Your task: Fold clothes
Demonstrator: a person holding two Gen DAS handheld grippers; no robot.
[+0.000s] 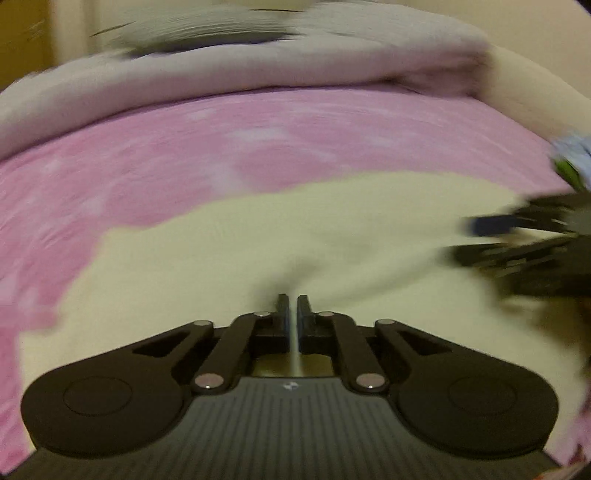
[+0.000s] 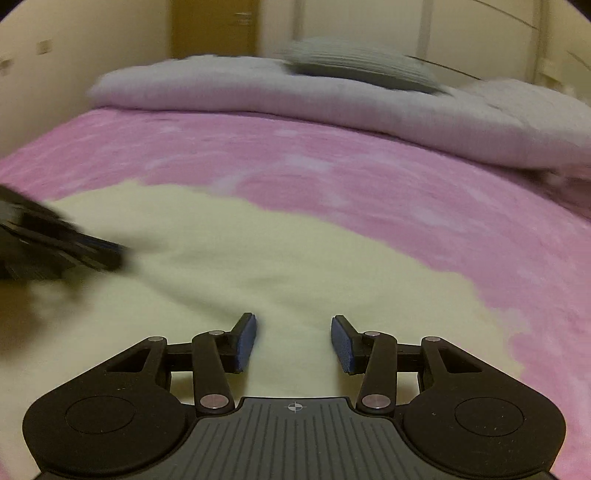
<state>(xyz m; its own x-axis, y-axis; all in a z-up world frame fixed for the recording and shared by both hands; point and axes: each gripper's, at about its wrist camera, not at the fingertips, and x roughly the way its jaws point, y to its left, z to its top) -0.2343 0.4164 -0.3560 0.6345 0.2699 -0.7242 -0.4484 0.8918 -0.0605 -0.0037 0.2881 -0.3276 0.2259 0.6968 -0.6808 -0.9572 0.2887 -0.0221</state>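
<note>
I work over a bed (image 2: 332,166) covered with a pink blanket (image 1: 184,155) mottled with paler patches, its nap soft and fuzzy. Cream walls (image 2: 92,44) close the room at 12 o'clock, with a brownish panel (image 2: 214,29) in the right wrist view, perhaps a door.

One pale yellow garment (image 2: 258,251) lies spread on the blanket, filling the near half of both views from 6 o'clock out toward the centre. Its cloth looks smooth and thin, with an irregular, wavy edge against the pink and shallow creases running toward my grippers.

At 12 o'clock one folded lilac-white quilt (image 1: 258,70) lies across the far end of the bed, thick and rounded at its fold. One grey striped cushion or cloth (image 2: 362,66) rests on top of it, blurred. At 3 o'clock in the left wrist view a small blue and green item (image 1: 572,158) sits at the edge, too blurred to name.

I carry two grippers, black with blue pads. My left gripper (image 1: 292,310) is pressed together, pinching a fold of the yellow garment that rises between its fingers. My right gripper (image 2: 293,343) is spread, with the garment lying flat beneath the gap, not gripped.
</note>
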